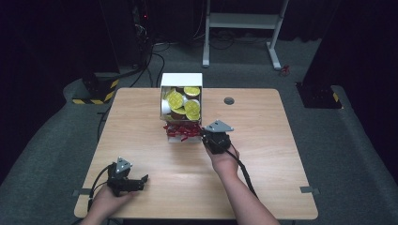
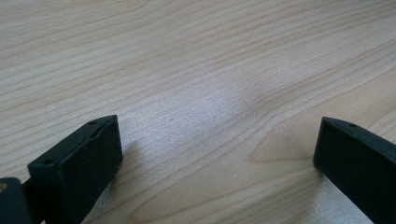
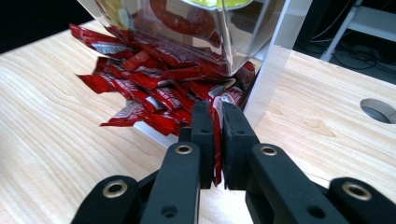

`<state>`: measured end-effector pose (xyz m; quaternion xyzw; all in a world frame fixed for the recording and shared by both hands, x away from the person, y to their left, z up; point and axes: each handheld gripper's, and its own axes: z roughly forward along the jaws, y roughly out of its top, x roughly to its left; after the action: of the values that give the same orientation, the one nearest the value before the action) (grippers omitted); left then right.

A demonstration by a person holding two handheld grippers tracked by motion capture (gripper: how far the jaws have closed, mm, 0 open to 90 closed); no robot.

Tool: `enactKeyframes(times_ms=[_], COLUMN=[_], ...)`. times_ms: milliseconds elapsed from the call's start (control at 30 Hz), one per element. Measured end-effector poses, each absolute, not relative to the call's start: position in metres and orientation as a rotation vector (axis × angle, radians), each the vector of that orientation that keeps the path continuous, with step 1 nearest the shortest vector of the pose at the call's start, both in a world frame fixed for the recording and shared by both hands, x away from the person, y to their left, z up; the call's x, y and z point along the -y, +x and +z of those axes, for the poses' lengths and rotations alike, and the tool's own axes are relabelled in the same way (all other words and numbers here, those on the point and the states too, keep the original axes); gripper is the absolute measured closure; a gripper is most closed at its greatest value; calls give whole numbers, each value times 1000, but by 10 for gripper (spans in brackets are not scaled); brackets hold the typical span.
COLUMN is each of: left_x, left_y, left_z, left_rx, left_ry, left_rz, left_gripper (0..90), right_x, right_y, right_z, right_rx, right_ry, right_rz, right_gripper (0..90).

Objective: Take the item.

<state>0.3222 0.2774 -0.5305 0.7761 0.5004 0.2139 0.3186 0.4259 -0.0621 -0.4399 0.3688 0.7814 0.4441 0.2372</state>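
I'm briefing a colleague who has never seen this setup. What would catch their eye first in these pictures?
Probably the white box at the far middle of the wooden table, packed with yellow-lidded cups, with a heap of red sachets spilling from its lower opening. Next, the right gripper at that heap, its jaws shut on a red sachet. The left gripper rests near the table's front left with its jaws open over bare wood.

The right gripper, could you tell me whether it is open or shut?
Shut: the right gripper has both jaws pressed on a red sachet at the pile's edge.
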Motion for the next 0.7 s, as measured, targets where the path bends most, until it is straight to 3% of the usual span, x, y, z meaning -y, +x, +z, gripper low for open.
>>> enactKeyframes(times_ms=[700], left_x=[-277], left_y=[322], left_z=[-531], left_rx=[-1321], left_ry=[2035], left_rz=[558], left_gripper=[14], right_x=[78], right_y=[407], right_z=[-433], right_rx=[-2104], right_ry=[1021], right_rz=[1305], right_gripper=[869])
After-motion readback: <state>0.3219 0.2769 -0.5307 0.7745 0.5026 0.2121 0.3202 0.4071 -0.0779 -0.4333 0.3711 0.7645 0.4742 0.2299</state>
